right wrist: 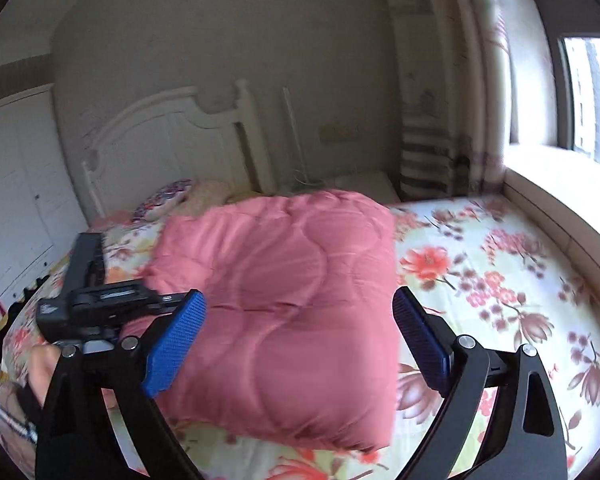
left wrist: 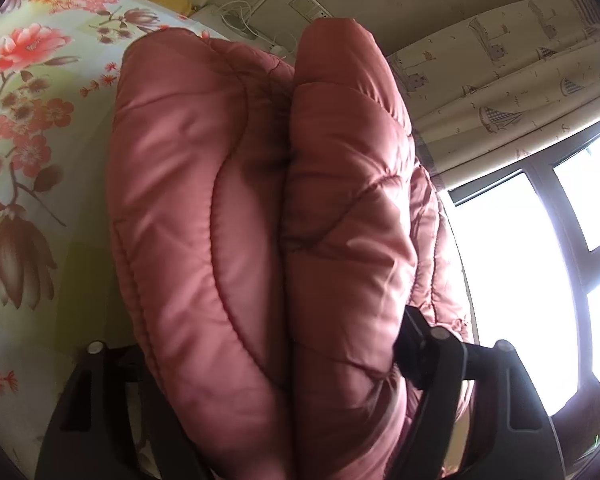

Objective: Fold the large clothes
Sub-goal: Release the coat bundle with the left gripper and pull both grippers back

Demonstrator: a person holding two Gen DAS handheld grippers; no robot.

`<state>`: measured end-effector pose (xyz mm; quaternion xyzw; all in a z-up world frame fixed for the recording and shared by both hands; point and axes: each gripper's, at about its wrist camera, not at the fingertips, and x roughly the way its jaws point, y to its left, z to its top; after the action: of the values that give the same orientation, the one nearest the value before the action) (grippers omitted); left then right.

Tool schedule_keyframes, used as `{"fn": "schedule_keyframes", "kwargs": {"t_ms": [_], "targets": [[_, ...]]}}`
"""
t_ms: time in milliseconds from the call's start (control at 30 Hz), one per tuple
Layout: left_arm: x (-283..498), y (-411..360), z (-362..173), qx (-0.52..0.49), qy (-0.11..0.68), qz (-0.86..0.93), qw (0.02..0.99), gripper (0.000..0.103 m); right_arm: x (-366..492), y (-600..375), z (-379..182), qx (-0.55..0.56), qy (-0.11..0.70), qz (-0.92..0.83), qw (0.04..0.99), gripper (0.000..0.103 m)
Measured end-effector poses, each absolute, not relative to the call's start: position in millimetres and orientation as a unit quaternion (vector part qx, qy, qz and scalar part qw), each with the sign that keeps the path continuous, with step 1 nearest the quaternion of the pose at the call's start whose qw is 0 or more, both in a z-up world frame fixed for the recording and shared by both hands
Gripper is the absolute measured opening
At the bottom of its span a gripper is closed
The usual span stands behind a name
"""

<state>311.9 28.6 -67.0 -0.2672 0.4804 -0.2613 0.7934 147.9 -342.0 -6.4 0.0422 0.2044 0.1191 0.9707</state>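
Note:
A pink quilted padded jacket (right wrist: 284, 312) is folded into a thick square bundle and held up above the flowered bed. In the left wrist view its two puffy layers (left wrist: 260, 220) fill the frame, and my left gripper (left wrist: 268, 380) is shut on the bundle's edge, its fingers buried in the fabric. The left gripper also shows in the right wrist view (right wrist: 96, 300), at the bundle's left side. My right gripper (right wrist: 296, 344) is open, its blue pads (right wrist: 176, 336) on either side of the bundle's near part, not pressing it.
The bed has a flowered sheet (right wrist: 500, 280) and a white headboard (right wrist: 172, 136) with pillows (right wrist: 168, 200) at its foot. A window (right wrist: 580, 92) and curtain (right wrist: 432, 120) are on the right. White wardrobe doors (right wrist: 12, 200) are on the left.

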Motion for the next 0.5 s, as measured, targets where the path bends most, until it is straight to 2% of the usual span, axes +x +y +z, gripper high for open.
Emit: {"fn": "schedule_keyframes", "kwargs": {"t_ms": [33,100,167,233,300,400,500], "targets": [[312,32,-59,-0.264,0.482,-0.249,0.797,0.083,145,-326,-11,0.005,0.216,0.123,0.969,0.089],[292,29,-31,-0.264,0.472,-0.227,0.810,0.083,156,-298,-36,-0.052,0.263,0.115,0.957,0.090],[271,39,9,-0.251,0.400,-0.192,0.860,0.082,171,-283,-62,-0.088,0.293,0.095,0.947,0.094],[250,37,47,-0.216,0.333,-0.192,0.897,0.093,168,-279,-79,-0.102,0.277,0.081,0.952,0.096],[239,17,73,-0.155,0.297,-0.197,0.921,0.095,167,-277,-76,-0.097,0.282,0.080,0.951,0.096],[241,-37,89,-0.055,0.294,-0.227,0.927,0.095,170,-281,-75,-0.096,0.286,0.080,0.950,0.096],[271,-70,71,-0.025,0.335,-0.232,0.913,0.095,167,-276,-73,-0.097,0.281,0.078,0.952,0.096]]}}
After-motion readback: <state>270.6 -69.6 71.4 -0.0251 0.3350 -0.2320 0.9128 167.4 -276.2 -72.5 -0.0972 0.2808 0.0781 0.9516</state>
